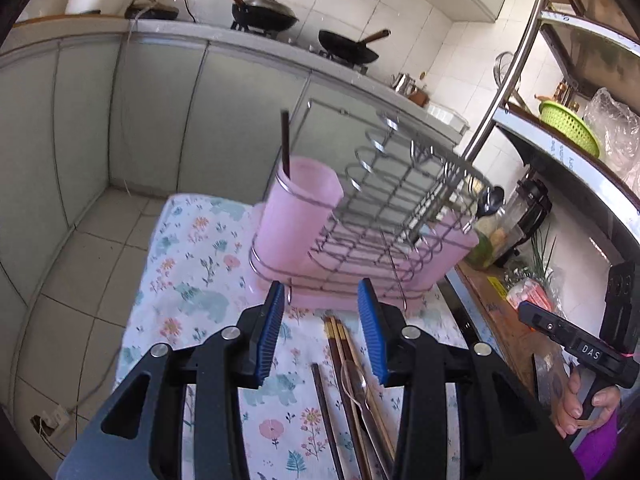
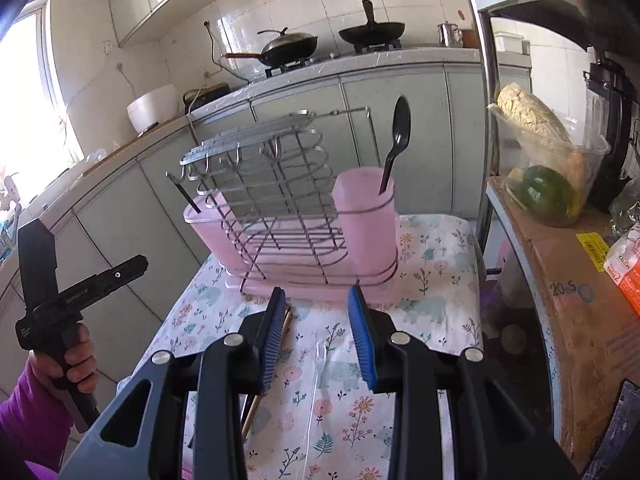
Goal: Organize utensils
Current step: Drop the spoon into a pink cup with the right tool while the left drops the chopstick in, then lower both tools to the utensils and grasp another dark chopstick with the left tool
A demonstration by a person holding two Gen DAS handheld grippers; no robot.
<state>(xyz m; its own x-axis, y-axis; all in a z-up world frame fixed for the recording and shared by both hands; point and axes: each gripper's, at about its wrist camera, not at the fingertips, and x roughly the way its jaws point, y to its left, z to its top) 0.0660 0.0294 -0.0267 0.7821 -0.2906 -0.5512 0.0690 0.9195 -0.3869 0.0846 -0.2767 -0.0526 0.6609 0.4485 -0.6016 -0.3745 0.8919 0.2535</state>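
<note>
A wire rack (image 1: 384, 200) with pink cups stands on a floral cloth (image 1: 192, 272). One dark chopstick (image 1: 285, 144) leans in the left pink cup (image 1: 296, 216), and a black spoon (image 2: 400, 132) stands in the right pink cup (image 2: 364, 216). Several chopsticks (image 1: 344, 344) and a metal spoon (image 1: 360, 384) lie on the cloth below my left gripper (image 1: 322, 292), which is open and empty. My right gripper (image 2: 316, 296) is open too, with chopsticks (image 2: 286, 320) beside its left finger and a clear plastic utensil (image 2: 319, 360) on the cloth beneath it.
A shelf with a food jar (image 2: 548, 176) and a cardboard box (image 2: 576, 300) borders the cloth on the right. A steel pole (image 2: 486, 120) rises beside the rack. Behind are cabinets, a stove with a wok (image 2: 288, 46), and the tiled floor (image 1: 80, 280) to the left.
</note>
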